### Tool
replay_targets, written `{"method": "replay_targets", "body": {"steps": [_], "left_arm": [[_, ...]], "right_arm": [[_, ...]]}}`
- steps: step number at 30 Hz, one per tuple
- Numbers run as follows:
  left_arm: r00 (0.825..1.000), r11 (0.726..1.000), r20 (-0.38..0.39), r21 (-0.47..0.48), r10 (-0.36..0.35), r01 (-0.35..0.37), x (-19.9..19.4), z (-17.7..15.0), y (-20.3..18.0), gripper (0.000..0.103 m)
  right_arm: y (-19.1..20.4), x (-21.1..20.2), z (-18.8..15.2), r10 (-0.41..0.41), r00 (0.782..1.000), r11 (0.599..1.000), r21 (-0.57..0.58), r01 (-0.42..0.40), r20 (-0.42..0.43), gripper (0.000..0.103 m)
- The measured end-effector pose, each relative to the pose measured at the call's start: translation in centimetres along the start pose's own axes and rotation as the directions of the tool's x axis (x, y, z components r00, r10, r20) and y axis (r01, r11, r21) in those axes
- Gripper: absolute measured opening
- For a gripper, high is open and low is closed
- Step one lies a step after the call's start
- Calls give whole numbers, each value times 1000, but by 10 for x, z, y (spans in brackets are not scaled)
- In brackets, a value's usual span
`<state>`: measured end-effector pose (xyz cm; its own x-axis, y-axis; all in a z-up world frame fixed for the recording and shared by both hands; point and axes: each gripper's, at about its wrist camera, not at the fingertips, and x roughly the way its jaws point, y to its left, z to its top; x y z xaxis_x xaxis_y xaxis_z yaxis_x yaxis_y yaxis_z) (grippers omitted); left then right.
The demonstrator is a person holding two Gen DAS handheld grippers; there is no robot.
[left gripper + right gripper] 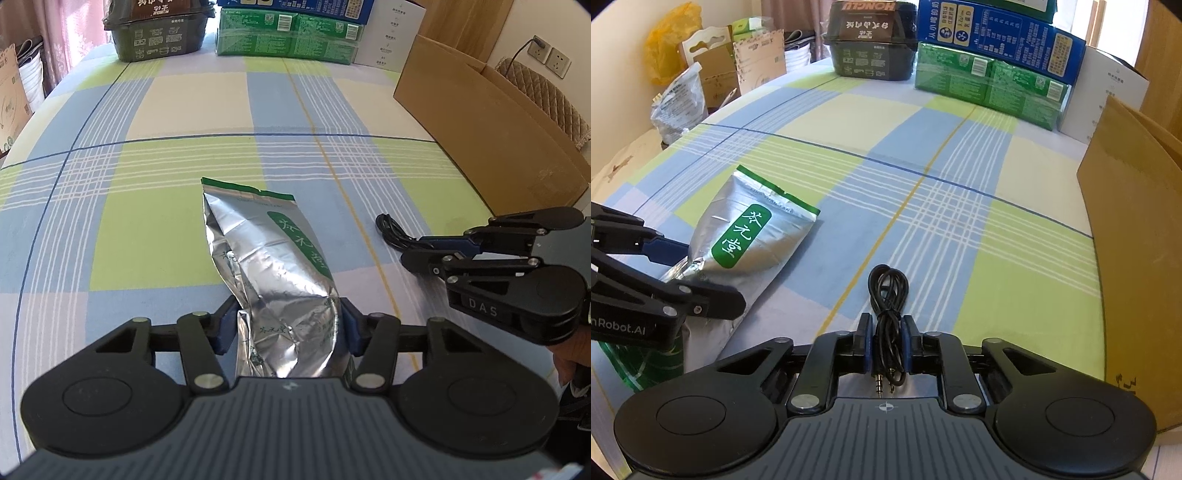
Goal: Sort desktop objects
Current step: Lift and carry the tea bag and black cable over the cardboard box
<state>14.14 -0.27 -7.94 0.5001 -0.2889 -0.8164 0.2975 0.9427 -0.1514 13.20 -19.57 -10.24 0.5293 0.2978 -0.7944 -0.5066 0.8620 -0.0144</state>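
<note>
A silver foil tea bag [273, 266] with a green label lies on the checked tablecloth; it also shows in the right wrist view [746, 240]. My left gripper [288, 325] is shut on the bag's near end, its blue pads pressing both sides. My right gripper [886, 343] is shut on a coiled black audio cable [888, 291], whose loop sticks out past the fingers and whose plugs point back at the camera. In the left wrist view the right gripper [424, 245] sits to the right of the bag with the cable [391, 229] in it.
An open brown cardboard box [1137, 258] stands along the table's right side. At the far edge stand a dark food box [871, 55], green packs [990, 85], a blue box [997, 33] and a white box [1108, 96]. Bags and cartons [713, 74] lie beyond the left edge.
</note>
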Motion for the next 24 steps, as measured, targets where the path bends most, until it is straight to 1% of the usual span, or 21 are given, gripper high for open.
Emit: {"method": "replay_targets", "body": {"steps": [2, 5, 8, 13, 24], "left_arm": [[1000, 1000, 3, 3, -2, 2, -1, 0, 0, 49], [1000, 1000, 5, 3, -11, 11, -2, 1, -1, 47], [999, 999, 12, -13, -41, 41, -4, 2, 0, 46], [999, 999, 20, -11, -47, 47, -6, 3, 0, 46], [998, 998, 33, -22, -61, 62, -11, 6, 0, 46]], "right_arm": [[0, -1, 1, 1, 1000, 1000, 17, -1, 5, 12], [-1, -7, 3, 8, 999, 999, 37, -9, 35, 12], [-3, -14, 5, 7, 998, 999, 54, -10, 60, 12], [-11, -20, 6, 4, 997, 995, 102, -11, 75, 12], [-19, -29, 8, 12, 994, 989, 148, -28, 107, 12]]}}
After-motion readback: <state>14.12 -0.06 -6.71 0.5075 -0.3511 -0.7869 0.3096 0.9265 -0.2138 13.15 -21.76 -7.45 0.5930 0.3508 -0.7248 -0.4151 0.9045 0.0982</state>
